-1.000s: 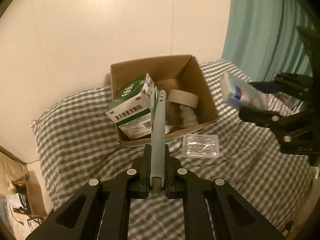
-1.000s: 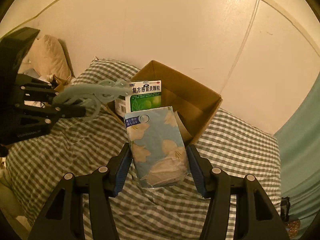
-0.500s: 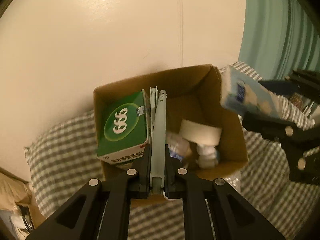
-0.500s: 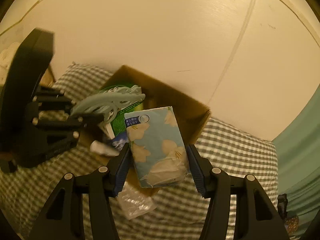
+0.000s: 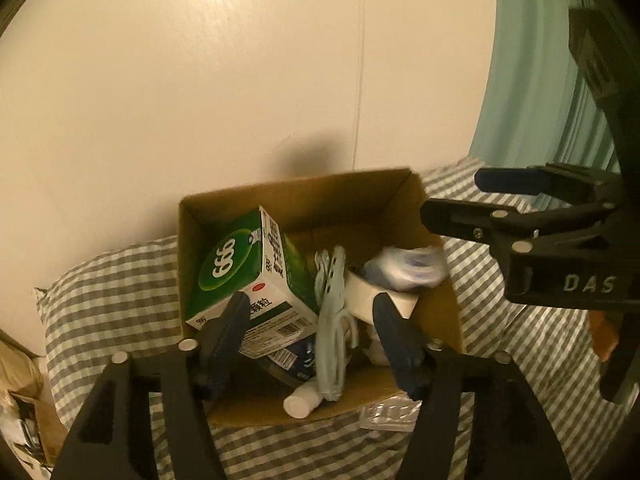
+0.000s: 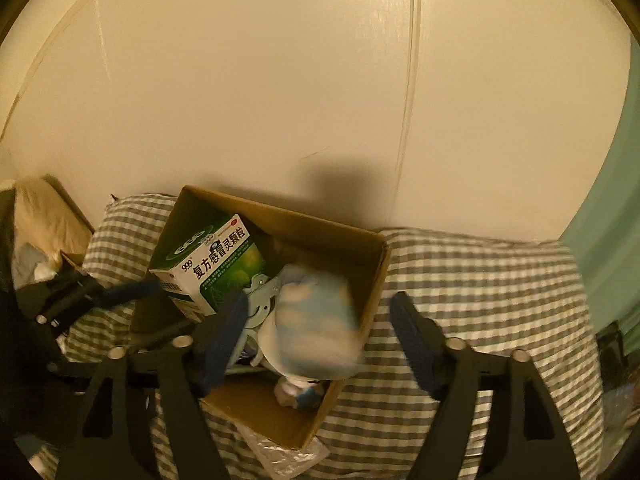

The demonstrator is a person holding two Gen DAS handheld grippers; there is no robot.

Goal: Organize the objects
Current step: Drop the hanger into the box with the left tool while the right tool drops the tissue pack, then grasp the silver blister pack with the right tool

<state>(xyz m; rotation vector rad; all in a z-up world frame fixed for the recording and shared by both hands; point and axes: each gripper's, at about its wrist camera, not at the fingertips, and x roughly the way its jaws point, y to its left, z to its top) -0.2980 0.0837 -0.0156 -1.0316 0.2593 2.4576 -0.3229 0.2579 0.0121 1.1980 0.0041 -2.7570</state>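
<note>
Both claws gape wide over the cardboard box (image 5: 436,312): left claw (image 5: 312,344) above the pale-blue clip (image 5: 330,320), right claw (image 6: 320,340) above the blurred tissue pack (image 6: 316,324).

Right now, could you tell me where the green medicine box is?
The green medicine box leans in the cardboard box's left side, beside the pale green clip.

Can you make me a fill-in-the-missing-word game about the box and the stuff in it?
1. The cardboard box sits on a gray-and-white ____ cover.
2. The medicine carton in the box is mostly ____ in color.
3. Both the left tongs and the right tongs are ____.
4. The curtain is on the ____ side of both views.

Missing words: checked; green; open; right
</note>
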